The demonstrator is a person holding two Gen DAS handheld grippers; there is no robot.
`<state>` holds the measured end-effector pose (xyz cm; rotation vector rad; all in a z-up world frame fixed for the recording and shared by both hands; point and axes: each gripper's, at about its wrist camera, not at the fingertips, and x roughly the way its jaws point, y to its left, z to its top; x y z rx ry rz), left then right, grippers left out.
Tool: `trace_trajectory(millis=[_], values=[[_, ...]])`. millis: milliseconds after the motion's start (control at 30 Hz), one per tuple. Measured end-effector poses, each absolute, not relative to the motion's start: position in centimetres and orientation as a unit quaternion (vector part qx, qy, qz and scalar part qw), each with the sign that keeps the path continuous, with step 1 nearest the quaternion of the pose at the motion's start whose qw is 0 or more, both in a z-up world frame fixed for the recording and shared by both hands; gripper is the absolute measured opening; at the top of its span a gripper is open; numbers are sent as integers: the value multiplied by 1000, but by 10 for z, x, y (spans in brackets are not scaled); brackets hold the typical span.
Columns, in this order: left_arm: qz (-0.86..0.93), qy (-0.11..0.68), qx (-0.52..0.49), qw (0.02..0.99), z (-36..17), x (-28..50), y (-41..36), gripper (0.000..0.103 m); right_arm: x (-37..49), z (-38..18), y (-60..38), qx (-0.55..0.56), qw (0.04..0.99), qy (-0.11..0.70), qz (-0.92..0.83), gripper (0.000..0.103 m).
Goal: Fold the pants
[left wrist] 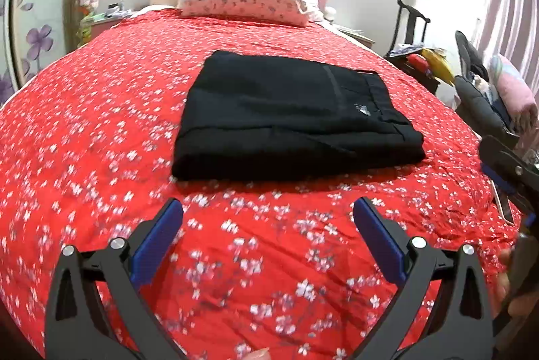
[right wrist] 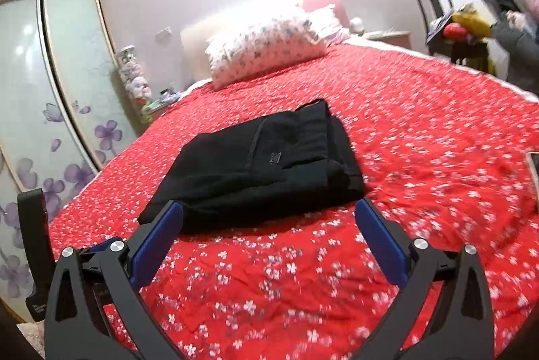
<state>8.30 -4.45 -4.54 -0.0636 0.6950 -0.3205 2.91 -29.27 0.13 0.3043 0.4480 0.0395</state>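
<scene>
The black pants (left wrist: 296,117) lie folded in a thick, soft stack mid-bed on the red bedspread (left wrist: 101,141). Both the left gripper (left wrist: 267,237) and right gripper (right wrist: 269,238) gape wide, empty. Limp and light, the stack probably lifts best pinched through all layers at its near edge.

The black pants (left wrist: 293,114) (right wrist: 262,164) are folded into a neat, flat, thick pile. They lie on the red bed, at twelve o'clock, near its middle.
</scene>
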Motion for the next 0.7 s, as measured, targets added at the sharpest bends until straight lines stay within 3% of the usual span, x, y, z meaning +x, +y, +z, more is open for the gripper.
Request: trace_trajectory(millis=[233,700], values=[[-120,334,7,935,-47,69,-42,101,18,-2,-288,111,964,234,-61,102],[-120,339,3,933,-55,63,-38,101,11,-8,-248,33,972,227,-50,102]])
